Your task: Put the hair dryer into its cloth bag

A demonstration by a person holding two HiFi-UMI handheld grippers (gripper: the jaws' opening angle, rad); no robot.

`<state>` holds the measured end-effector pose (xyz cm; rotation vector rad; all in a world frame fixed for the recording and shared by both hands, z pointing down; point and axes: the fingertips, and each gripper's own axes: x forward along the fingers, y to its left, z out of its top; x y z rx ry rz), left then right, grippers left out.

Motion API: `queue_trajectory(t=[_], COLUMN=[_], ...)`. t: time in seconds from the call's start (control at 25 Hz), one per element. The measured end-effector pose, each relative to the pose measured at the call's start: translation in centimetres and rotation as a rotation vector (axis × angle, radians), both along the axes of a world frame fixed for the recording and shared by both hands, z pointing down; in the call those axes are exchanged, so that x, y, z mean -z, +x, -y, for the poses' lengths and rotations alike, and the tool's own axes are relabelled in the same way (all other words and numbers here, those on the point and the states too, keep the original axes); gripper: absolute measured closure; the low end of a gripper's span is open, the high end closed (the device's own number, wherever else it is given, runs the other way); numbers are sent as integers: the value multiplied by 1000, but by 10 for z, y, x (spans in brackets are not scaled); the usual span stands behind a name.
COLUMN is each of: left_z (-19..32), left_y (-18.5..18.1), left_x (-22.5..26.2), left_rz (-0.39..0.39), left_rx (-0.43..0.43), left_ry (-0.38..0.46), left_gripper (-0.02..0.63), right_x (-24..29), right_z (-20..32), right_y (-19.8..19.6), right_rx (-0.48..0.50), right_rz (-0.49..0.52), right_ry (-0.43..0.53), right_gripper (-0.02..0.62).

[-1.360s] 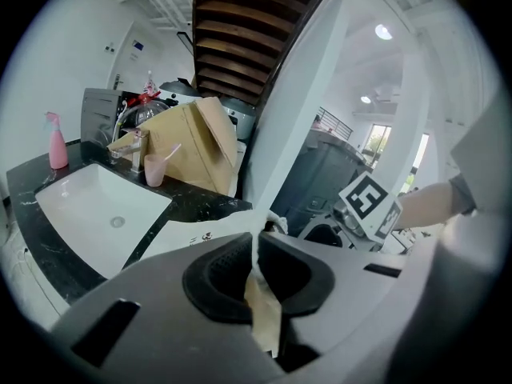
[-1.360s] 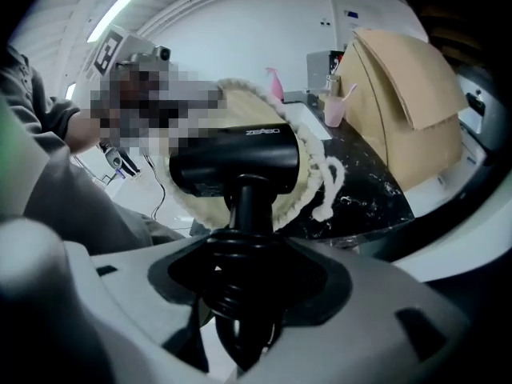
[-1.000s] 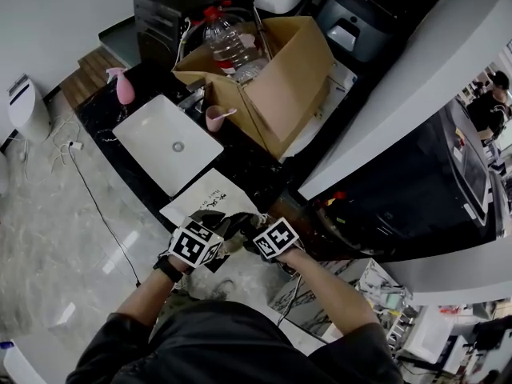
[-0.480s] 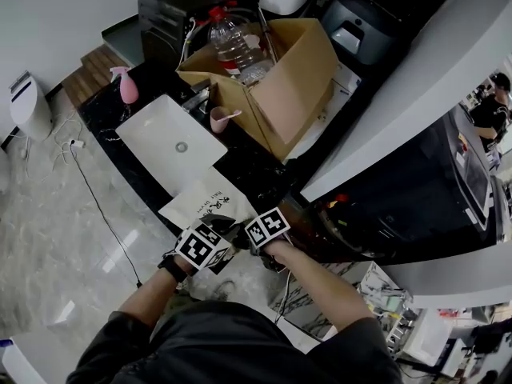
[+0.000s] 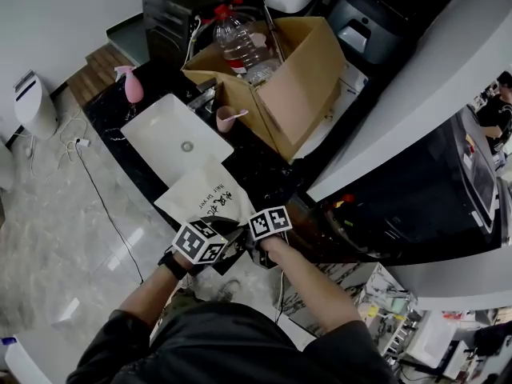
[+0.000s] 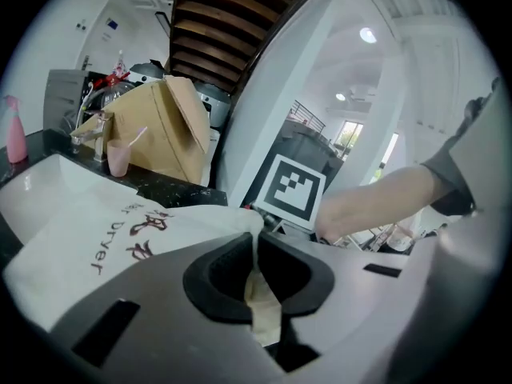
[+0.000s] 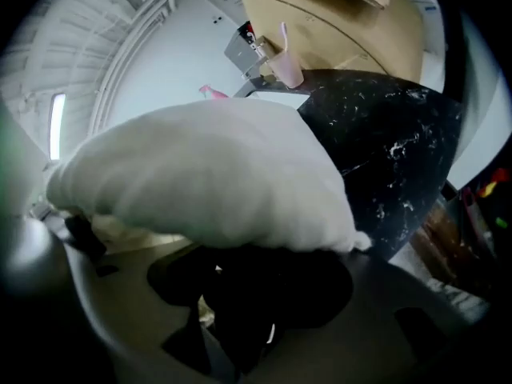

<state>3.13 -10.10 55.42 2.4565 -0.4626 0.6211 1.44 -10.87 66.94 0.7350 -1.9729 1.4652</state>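
Head view: the white cloth bag [image 5: 204,197] lies on the black worktop [image 5: 256,170], just in front of the sink [image 5: 160,138], with a cardboard box [image 5: 300,78] beyond. Both tools meet at the bag's near edge, their tips hidden under the marker cubes. Left gripper view: the left tongs [image 6: 256,274] are clenched on a fold of the bag's rim, and the printed face stretches away to the left. Right gripper view: the bag bulges overhead. Beneath it the right tongs [image 7: 244,294] grasp a black body, apparently the hair dryer [image 7: 264,278], at the bag's mouth.
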Motion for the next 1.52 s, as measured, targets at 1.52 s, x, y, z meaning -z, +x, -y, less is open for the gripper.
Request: queue_trajectory(t=[1.52], left_z=[-2], left_y=[-18], left_x=[-17], left_rz=[-371], left_rx=[65], left_ry=[-315], left_gripper=[584], right_x=[-40], right_z=[46], right_y=[6], right_rx=[-409], right_rz=[-10], right_ry=[53], right_gripper=[344])
